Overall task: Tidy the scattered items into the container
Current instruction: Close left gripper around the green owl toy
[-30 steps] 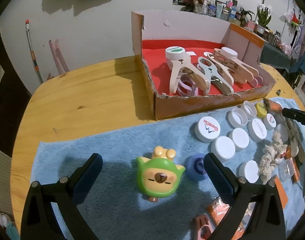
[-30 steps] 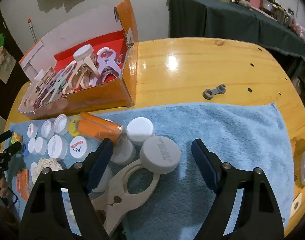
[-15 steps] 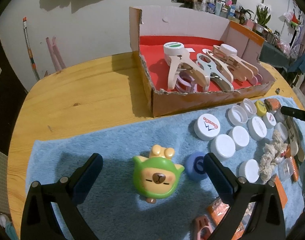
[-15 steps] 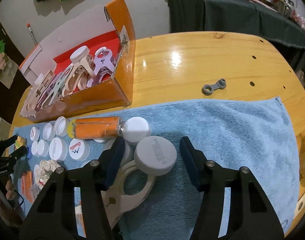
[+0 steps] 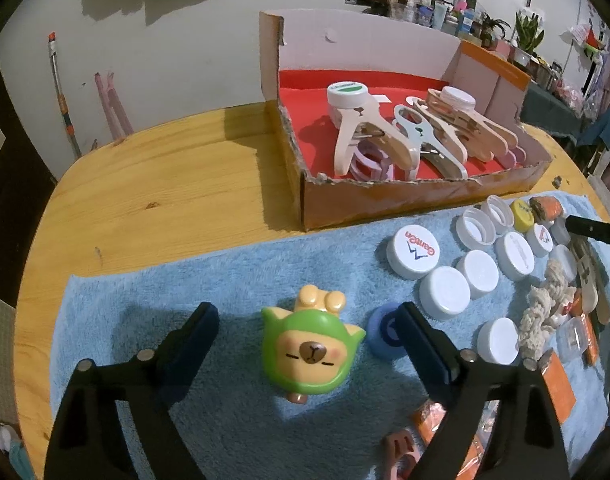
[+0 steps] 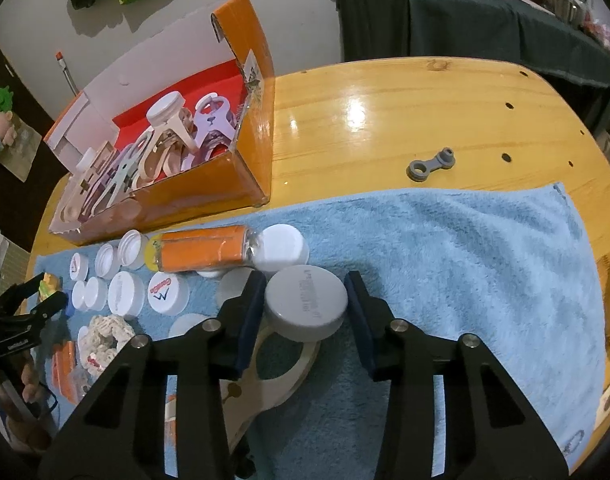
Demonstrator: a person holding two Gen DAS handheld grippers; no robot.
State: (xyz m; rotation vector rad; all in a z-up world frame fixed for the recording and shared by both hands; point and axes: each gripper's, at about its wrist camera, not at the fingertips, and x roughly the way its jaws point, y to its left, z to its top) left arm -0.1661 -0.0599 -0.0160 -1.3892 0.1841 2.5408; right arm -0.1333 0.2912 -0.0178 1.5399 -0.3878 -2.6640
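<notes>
A green-hooded toy figure [image 5: 309,354] stands on the blue towel [image 5: 209,292], between the fingers of my left gripper [image 5: 307,312]. Its jaws are closing, with a gap left on both sides of the toy. In the right wrist view my right gripper [image 6: 305,282] is closing on a grey cap [image 6: 305,304], and both pads lie against the cap's sides. The cap rests on a beige wooden clip [image 6: 277,372]. The cardboard box [image 5: 385,208] with a red floor holds several clips and two jars. It shows again as the cardboard box [image 6: 193,200] at the upper left.
Several white caps [image 5: 445,292], a blue cap [image 5: 379,334], a rope knot [image 5: 545,312] and orange packets lie on the towel. An orange tube [image 6: 203,250] lies in front of the box. A grey plastic link [image 6: 431,164] sits on the bare wooden table [image 6: 385,120].
The right gripper's jaws have come in from wide apart until they meet the grey cap. The left gripper's jaws have narrowed a little around the toy. Neither hand has shifted.
</notes>
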